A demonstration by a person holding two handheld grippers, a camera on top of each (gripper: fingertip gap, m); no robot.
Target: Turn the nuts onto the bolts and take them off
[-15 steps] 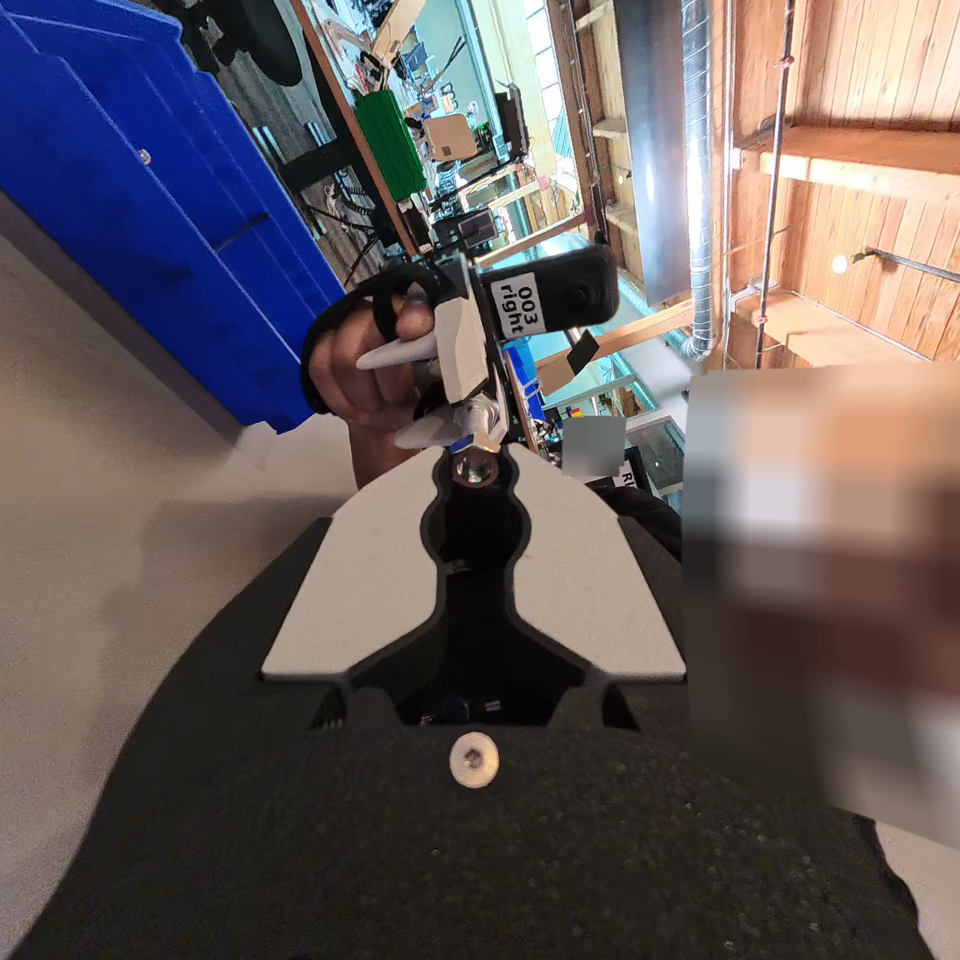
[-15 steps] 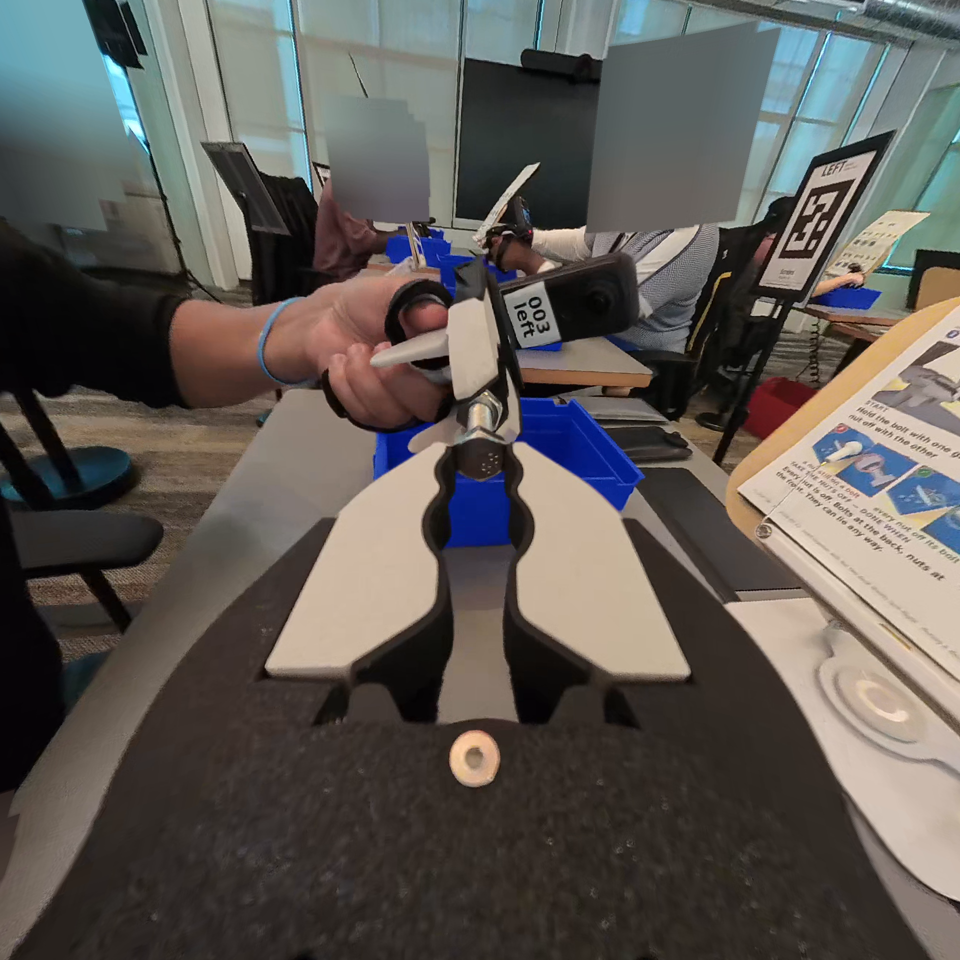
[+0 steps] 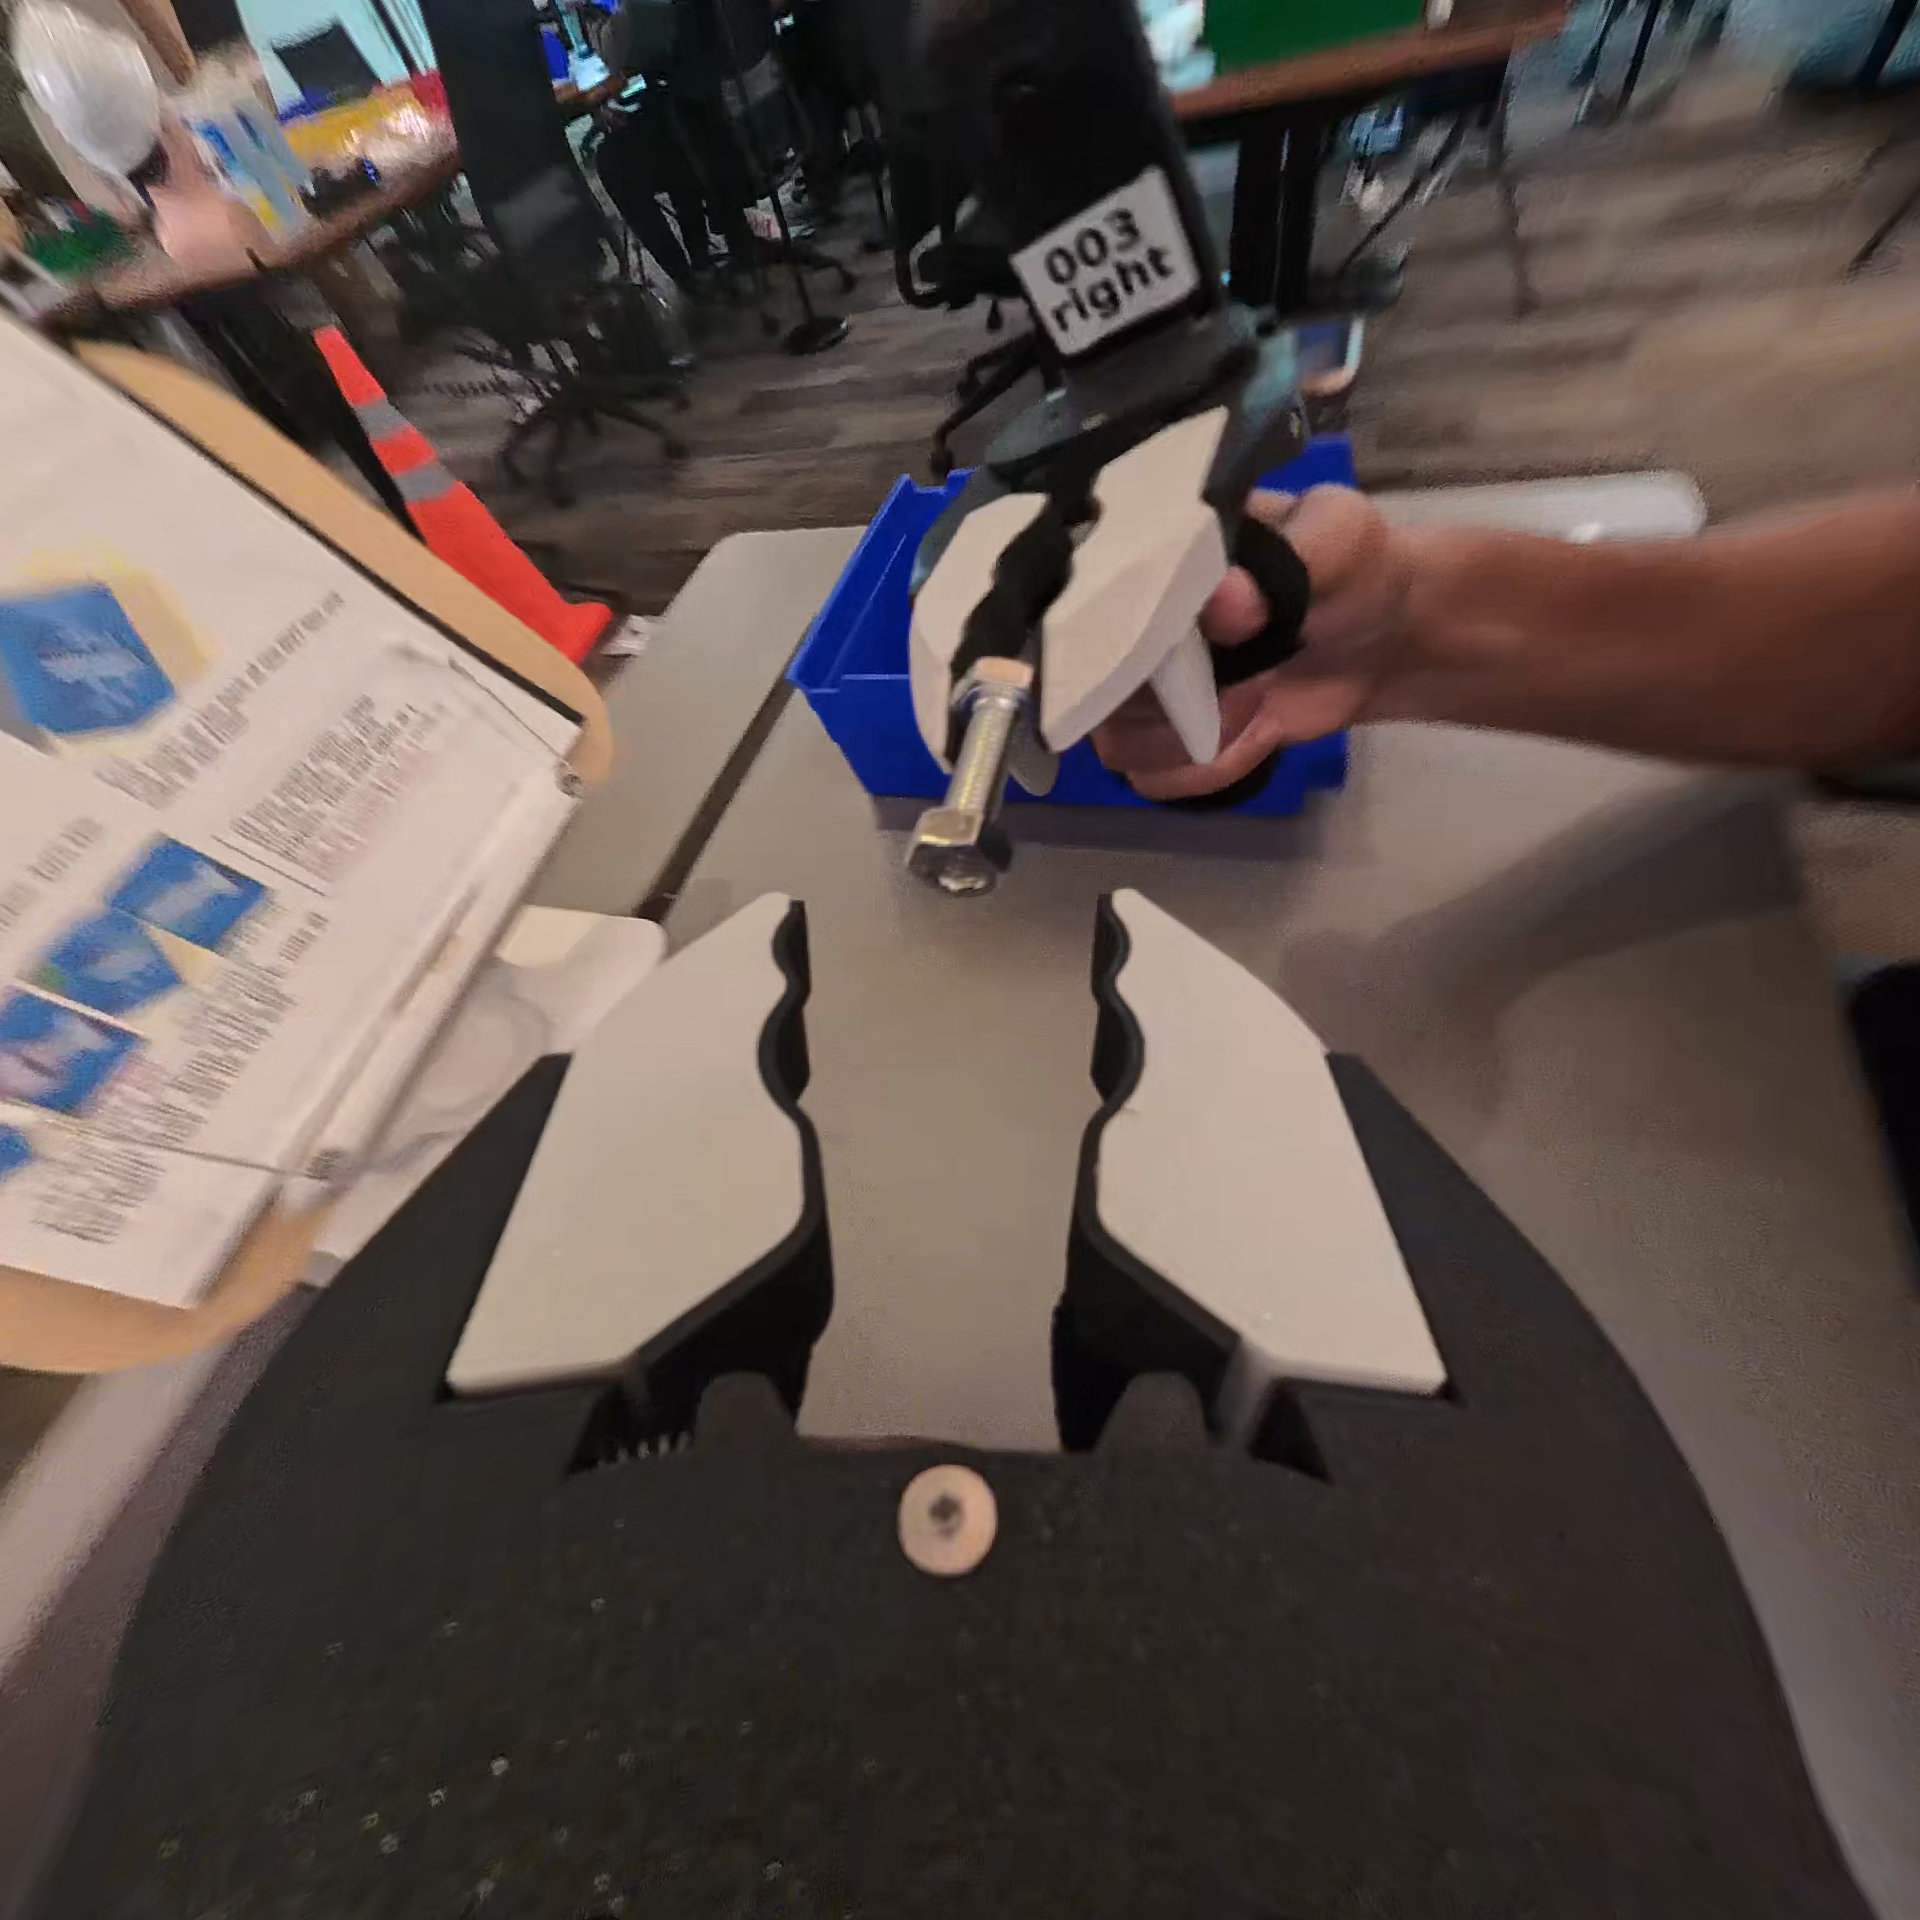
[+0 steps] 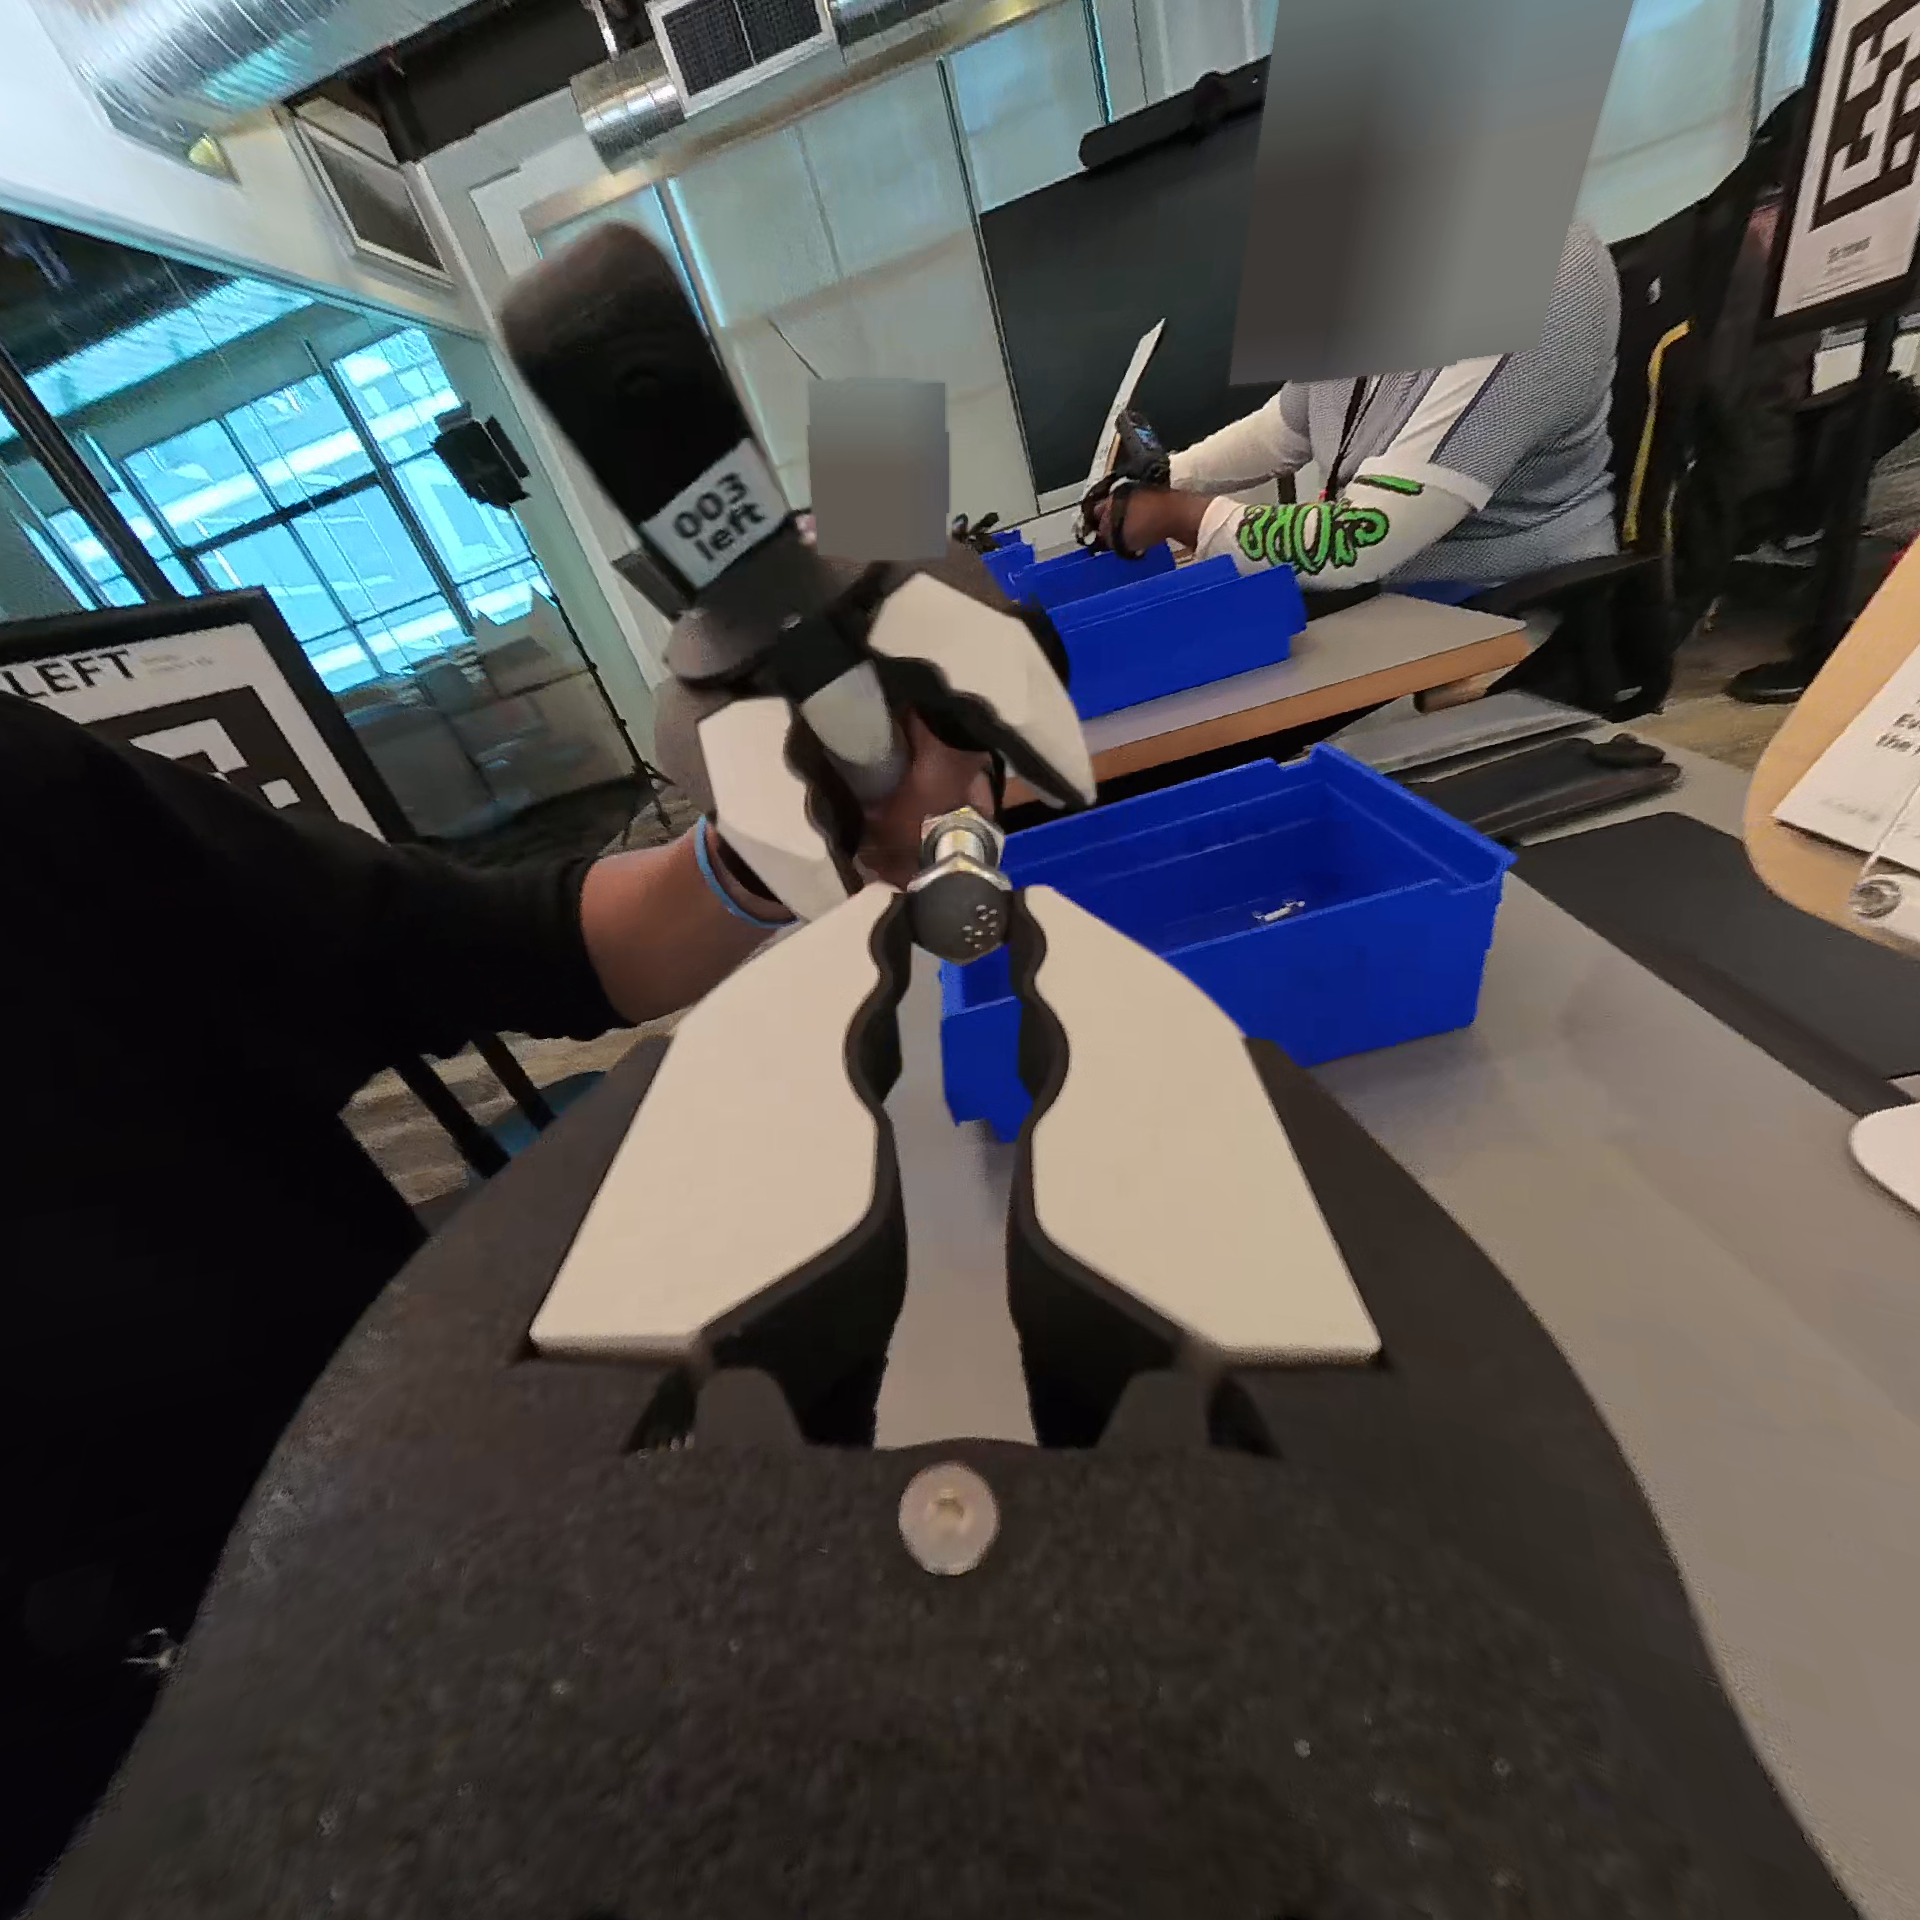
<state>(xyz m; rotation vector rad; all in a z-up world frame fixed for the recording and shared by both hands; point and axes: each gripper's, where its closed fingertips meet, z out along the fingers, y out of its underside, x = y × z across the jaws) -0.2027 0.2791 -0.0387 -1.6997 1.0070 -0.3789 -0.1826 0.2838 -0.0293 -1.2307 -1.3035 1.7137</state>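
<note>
Our right gripper (image 4: 956,914) clamps the bolt (image 3: 982,743) by its head; our left gripper (image 3: 945,935) gapes empty, the nut (image 3: 951,852) just beyond its fingertips. Hard, slick steel: we'd pinch the flats.

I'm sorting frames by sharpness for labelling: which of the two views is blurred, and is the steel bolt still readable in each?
Left wrist view: motion blur smears the printed instruction sheet and the background; the silver steel bolt is slightly soft but readable. Right wrist view: mostly sharp, the bolt's hexagonal head crisp, only the left gripper soft; wide-angle bending shows at both views' edges.
</note>
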